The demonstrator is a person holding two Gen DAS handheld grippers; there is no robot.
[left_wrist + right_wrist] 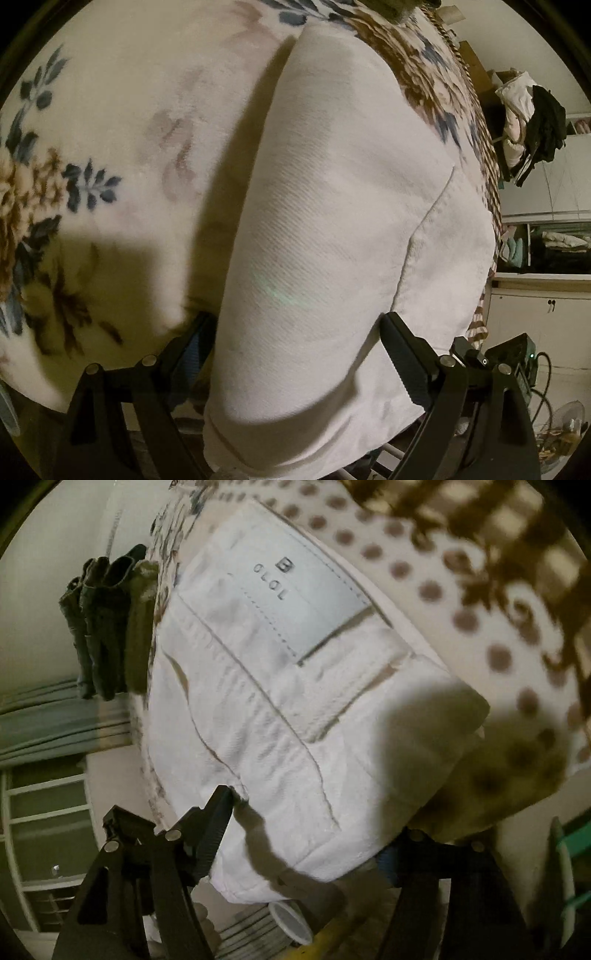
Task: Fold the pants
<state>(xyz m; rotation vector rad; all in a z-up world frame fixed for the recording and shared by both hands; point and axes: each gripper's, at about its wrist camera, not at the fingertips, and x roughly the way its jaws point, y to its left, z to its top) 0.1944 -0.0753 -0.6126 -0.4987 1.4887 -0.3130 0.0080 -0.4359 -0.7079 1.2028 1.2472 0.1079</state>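
Left wrist view, from nine o'clock across: floral blanket spread over the bed, blue leaves and brown blooms on cream, a dark shadow lying at seven o'clock. White pants folded into a thick bundle at centre, running from twelve o'clock down to six, resting on the blanket, a seam line curving at four o'clock. Left hand-held gripper at six o'clock, jaws spread wide either side of the bundle's near end, fabric between them; whether the pads press on the cloth cannot be told. Pile of dark and pale clothes at two o'clock, beyond the bed's edge.

Right wrist view: dark garments hanging at nine o'clock beside the bed. Pants at centre, back pocket and grey label toward twelve o'clock. Right hand-held gripper at six o'clock, jaws apart, left finger touching the bundle's near edge, right finger partly hidden beneath the fabric. Dotted bedding at two o'clock, blurred.
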